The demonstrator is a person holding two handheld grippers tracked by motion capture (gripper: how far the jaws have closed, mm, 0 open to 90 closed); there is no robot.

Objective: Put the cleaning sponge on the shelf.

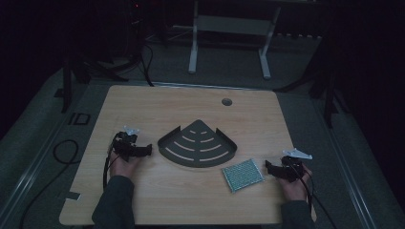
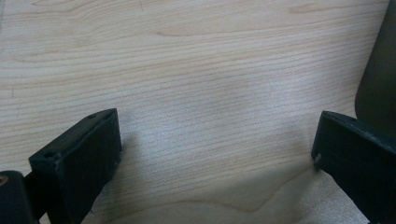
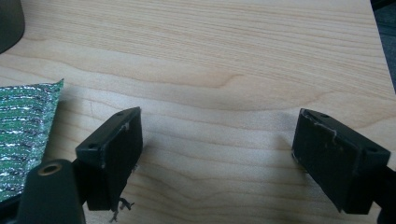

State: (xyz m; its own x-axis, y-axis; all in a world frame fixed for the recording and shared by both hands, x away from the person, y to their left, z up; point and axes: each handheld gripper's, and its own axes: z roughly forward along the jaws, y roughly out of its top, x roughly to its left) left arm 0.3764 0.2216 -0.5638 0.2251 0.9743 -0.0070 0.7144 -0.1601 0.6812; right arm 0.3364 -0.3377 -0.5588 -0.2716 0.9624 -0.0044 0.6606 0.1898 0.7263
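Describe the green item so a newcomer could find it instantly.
On the wooden table, look just in front of the dark fan-shaped slotted shelf, toward the right claw. The small square scouring pad lies flat there, the only green, glittery thing among dark parts.

Dark shelf (image 2: 378,70) cut by right edge; green pad (image 3: 23,135) cut at left

A light wooden table (image 1: 143,200) is seen, with a round cable hole (image 1: 227,101) near its far edge. Beyond it, a white frame (image 1: 229,28) is observed on grey flooring.
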